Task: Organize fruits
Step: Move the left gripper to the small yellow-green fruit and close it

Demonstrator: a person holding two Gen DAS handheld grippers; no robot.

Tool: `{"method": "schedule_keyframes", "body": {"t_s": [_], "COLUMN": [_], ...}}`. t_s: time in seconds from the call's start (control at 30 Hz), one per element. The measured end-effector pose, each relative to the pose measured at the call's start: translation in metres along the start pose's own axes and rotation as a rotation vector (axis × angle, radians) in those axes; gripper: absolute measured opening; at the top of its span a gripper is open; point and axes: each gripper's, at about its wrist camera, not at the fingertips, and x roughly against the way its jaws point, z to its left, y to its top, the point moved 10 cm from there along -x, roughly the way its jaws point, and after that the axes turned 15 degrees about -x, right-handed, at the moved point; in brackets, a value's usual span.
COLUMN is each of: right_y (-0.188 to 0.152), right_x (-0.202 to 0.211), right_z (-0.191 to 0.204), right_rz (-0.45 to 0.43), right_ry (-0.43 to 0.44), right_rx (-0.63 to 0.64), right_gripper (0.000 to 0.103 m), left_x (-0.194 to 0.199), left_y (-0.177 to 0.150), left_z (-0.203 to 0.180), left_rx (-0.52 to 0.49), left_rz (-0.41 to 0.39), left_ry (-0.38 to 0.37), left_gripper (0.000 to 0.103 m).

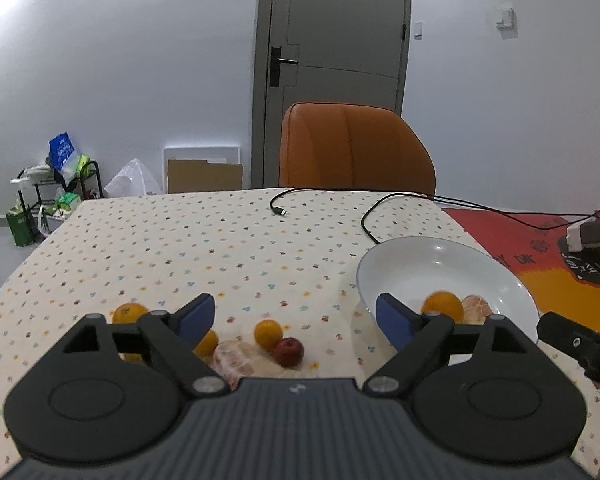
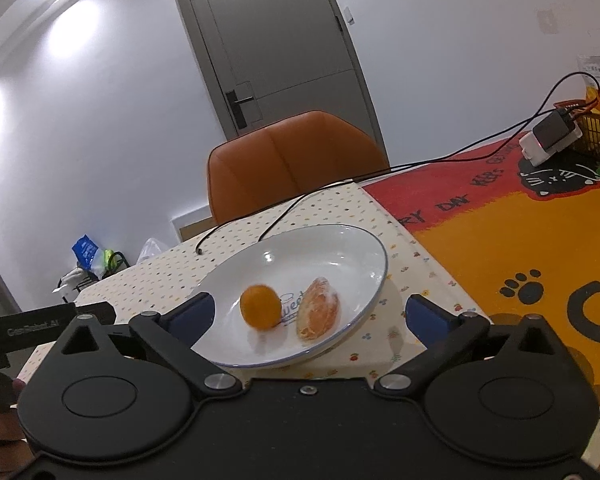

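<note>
though parted, right tongs [image 2: 310, 312] just short of plated orange [image 2: 260, 306] (blurred)

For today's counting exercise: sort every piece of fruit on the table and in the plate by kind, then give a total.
Small oranges: 5
Peeled orange pieces: 2
Red fruit: 1
Total: 8, though one orange is partly hidden behind the left tool.

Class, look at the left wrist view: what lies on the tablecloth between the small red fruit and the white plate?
Nothing lies there. In the left wrist view, only bare dotted tablecloth separates the red fruit from the plate.
</note>
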Motion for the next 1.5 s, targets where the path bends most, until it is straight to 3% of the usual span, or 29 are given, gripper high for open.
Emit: {"method": "schedule_keyframes", "body": {"t_s": [1.07,1.5], "right_y": [-0.045,-0.072], "right_x": [0.007,-0.007], "right_z": [0.086,0.114], "right_rz": [0.07,0.171], "right_ry": [0.126,0.205], "right_rx": [0.132,0.181], "right_gripper": [0.103,0.103], "left_x": [0.045,0.037], "left_y": [-0.039,-0.062], "left_z": [0.104,0.126], "left_rx": [0.116,0.15], "left_rz": [0.028,0.054], "left_ry": [0.158,0.148], "left_gripper": [0.089,0.089]}}
